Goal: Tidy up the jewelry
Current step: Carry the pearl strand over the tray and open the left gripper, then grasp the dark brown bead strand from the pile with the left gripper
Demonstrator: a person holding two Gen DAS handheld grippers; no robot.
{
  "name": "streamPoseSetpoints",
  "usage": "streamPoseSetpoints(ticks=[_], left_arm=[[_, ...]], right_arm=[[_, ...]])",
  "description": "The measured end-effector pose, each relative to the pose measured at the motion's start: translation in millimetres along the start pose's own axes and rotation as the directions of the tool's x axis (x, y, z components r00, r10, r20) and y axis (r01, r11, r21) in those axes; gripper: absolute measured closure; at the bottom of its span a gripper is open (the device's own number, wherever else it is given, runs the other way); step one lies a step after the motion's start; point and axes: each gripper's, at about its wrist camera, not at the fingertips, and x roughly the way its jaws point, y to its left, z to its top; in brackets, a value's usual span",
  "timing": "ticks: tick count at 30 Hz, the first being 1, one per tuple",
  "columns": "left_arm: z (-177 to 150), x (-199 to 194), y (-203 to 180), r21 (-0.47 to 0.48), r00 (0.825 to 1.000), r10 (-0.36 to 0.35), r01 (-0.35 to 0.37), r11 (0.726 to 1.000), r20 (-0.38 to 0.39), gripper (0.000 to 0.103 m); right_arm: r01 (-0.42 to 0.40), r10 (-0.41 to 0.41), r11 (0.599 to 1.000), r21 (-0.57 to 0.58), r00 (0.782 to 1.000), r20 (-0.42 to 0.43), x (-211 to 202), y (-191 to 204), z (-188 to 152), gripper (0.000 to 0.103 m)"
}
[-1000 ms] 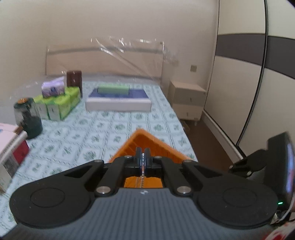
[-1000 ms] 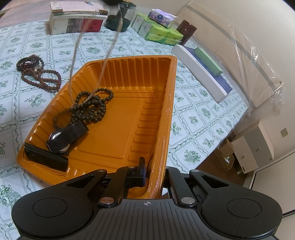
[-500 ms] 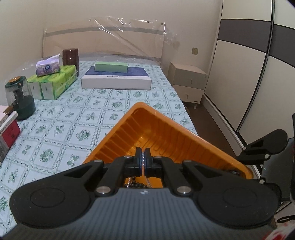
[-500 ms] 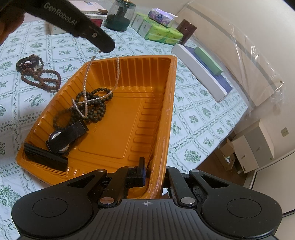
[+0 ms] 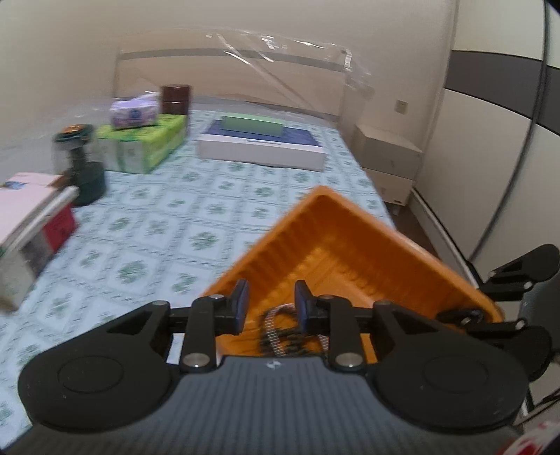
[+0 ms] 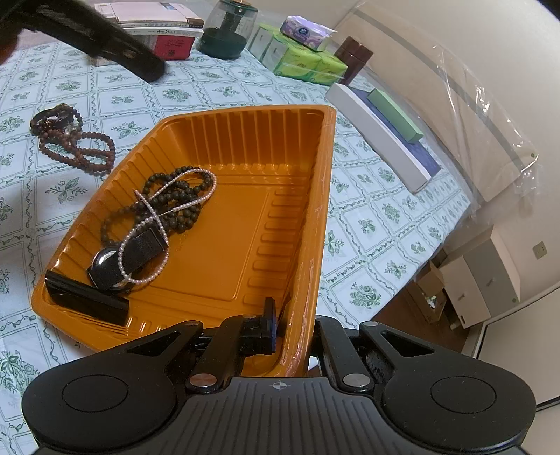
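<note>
An orange plastic tray [image 6: 245, 147] lies on the patterned bedspread. In it a pearl necklace [image 6: 168, 213] is draped over a dark bead string [image 6: 182, 182], a black-strapped watch [image 6: 140, 245] and a black bar [image 6: 87, 297]. My right gripper [image 6: 290, 325] is shut on the tray's near wall. My left gripper [image 5: 271, 301] hovers over the tray's corner [image 5: 336, 224], its jaws opening with nothing between them. The pearls [image 5: 271, 325] lie just below it. In the right wrist view the left gripper [image 6: 150, 68] is a dark blur at the upper left. A brown bead necklace [image 6: 77, 147] lies left of the tray.
Along the far side stand stacked books [image 6: 157, 28], a glass jar [image 6: 229, 31], green tissue packs [image 6: 301, 59], a brown canister [image 6: 353, 57] and a flat white box [image 6: 381, 140] with a green box on top. The bed's edge and a nightstand [image 6: 483, 273] are on the right.
The left gripper lowered the hanging pearl necklace into the tray, opened and let it go, then drew back to the upper left. The right gripper kept still on the tray.
</note>
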Motion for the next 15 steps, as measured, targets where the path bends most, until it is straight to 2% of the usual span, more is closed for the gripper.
streamPoseSetpoints(ticks=[7,9,11,15], left_arm=[[-31.6,-41.3,54.7,-0.094,0.988,0.154,-0.151,0.984,0.017,0.072],[-42.9,-51.9,68.5,-0.106,0.979,0.205,-0.203,0.974,0.014,0.067],[-56.7,-62.2,81.0,-0.100,0.964,0.267,-0.265,0.959,0.007,0.066],[-88.0,-74.2,106.0,-0.138,0.941,0.338,-0.339,0.931,-0.033,0.066]], right_arm=[[-0.001,0.001,1.000,0.001,1.000,0.000,0.2,0.3,-0.6,0.098],[0.000,0.000,1.000,0.001,1.000,0.000,0.1,0.2,-0.6,0.098],[-0.001,0.001,1.000,0.001,1.000,0.000,0.1,0.2,-0.6,0.098],[-0.001,0.001,1.000,0.002,1.000,0.000,0.4,0.1,-1.0,0.098]])
